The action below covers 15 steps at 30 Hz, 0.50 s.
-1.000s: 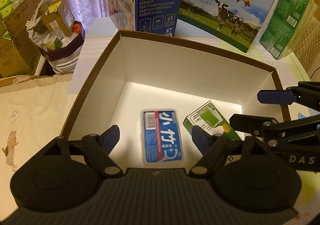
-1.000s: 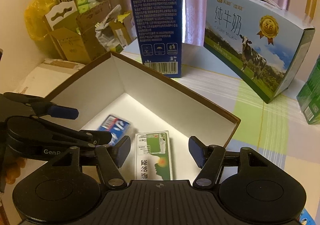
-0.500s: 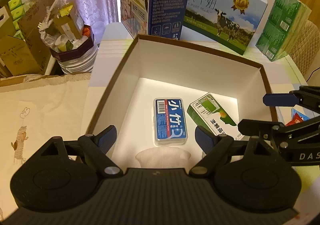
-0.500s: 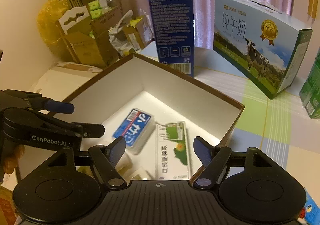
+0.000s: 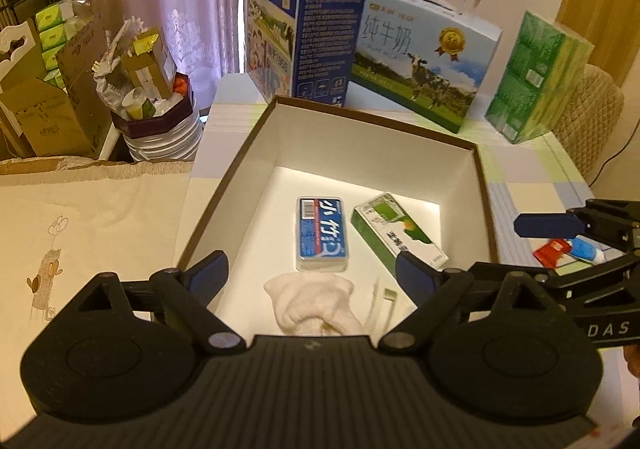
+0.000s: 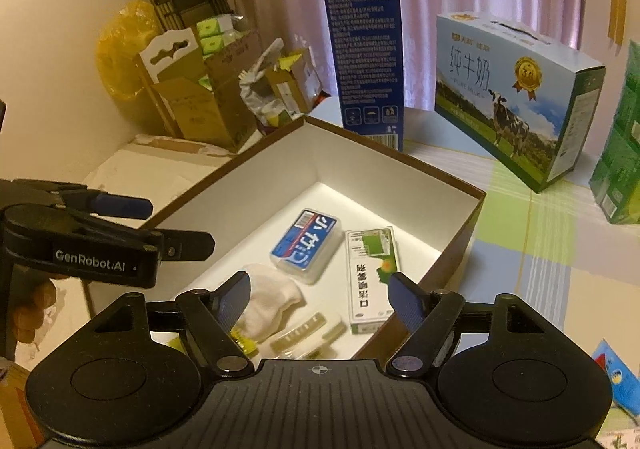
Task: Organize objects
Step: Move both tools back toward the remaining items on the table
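Left gripper [image 5: 310, 269]: hung above the near end of the box, fingers spread wide and released, nothing between them.
Right gripper [image 6: 318, 295]: hung over the near right corner of the box, fingers likewise spread and empty.
Each gripper in the other's view: the right one reached in from the right edge of the left view, the left one from the left edge of the right view, and both showed a gap between the fingers.
Hand [image 6: 30, 313]: fingers wrapped around the left gripper's handle, at the left edge of the right view.
Box [image 5: 474, 177]: an open, brown-rimmed box with white inner walls, sitting on the table [image 6: 532, 249].
Blue case [image 5: 322, 233]: lay flat on the box floor, near the middle.
Green and white carton [image 5: 394, 233]: lay flat just beside the blue case, on its right, angled a little.
White cloth [image 5: 316, 303]: bunched at the near end of the box, just in front of the blue case.
Pale plastic strips [image 6: 308, 333]: lay near the cloth and the carton; what they were, I could not tell.
Outside the box: a red packet [image 5: 554, 251] and a white and blue tube [image 5: 588, 251] lay on the table to the right.
Back of table: 2 milk cartons, a tall blue one [image 5: 312, 25] and a wide one with a cow [image 5: 424, 57], then a green pack [image 5: 536, 77] on the right.
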Each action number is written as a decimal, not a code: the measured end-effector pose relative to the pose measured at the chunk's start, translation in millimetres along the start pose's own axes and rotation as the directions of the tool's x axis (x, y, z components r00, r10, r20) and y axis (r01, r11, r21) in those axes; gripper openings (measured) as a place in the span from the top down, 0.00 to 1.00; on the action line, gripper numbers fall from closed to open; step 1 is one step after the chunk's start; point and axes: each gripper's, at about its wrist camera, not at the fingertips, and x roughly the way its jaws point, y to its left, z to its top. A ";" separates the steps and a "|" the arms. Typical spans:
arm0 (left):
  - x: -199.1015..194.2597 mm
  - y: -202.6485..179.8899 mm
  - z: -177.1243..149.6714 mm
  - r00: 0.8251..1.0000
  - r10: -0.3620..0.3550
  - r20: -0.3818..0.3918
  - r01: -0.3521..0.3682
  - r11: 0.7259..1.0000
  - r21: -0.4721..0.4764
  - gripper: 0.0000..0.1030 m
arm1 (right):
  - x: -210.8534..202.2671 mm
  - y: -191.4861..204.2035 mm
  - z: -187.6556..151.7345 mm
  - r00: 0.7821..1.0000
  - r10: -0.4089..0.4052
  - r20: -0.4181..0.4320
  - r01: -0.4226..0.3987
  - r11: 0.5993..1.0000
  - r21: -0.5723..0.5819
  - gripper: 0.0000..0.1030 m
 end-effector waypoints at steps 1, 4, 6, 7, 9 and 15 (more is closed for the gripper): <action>-4.6 -2.1 -2.5 1.000 -0.002 0.003 0.002 1.000 0.000 0.14 | -3.8 1.2 -1.7 1.000 0.001 0.002 -0.001 1.000 0.002 0.29; -19.3 -6.5 -10.1 1.000 -0.010 0.018 0.010 1.000 -0.005 0.14 | -15.7 5.3 -8.2 1.000 0.002 0.011 -0.003 1.000 0.009 0.29; -28.0 -9.4 -15.1 1.000 -0.013 0.027 0.013 1.000 -0.007 0.14 | -23.6 6.9 -12.6 1.000 0.007 0.010 -0.007 1.000 0.014 0.29; -32.7 -11.4 -17.9 0.999 -0.012 0.031 0.013 1.000 -0.007 0.14 | -28.0 7.7 -15.6 1.000 0.008 0.011 -0.008 1.000 0.018 0.29; -40.2 -15.0 -23.4 0.999 -0.014 0.036 0.014 1.000 -0.008 0.14 | -36.8 9.0 -21.0 1.000 0.014 0.016 -0.014 1.000 0.025 0.29; -59.7 -29.2 -42.0 0.999 -0.024 0.034 0.024 1.000 -0.006 0.14 | -63.5 9.1 -37.8 0.999 0.032 0.035 -0.034 0.998 0.050 0.29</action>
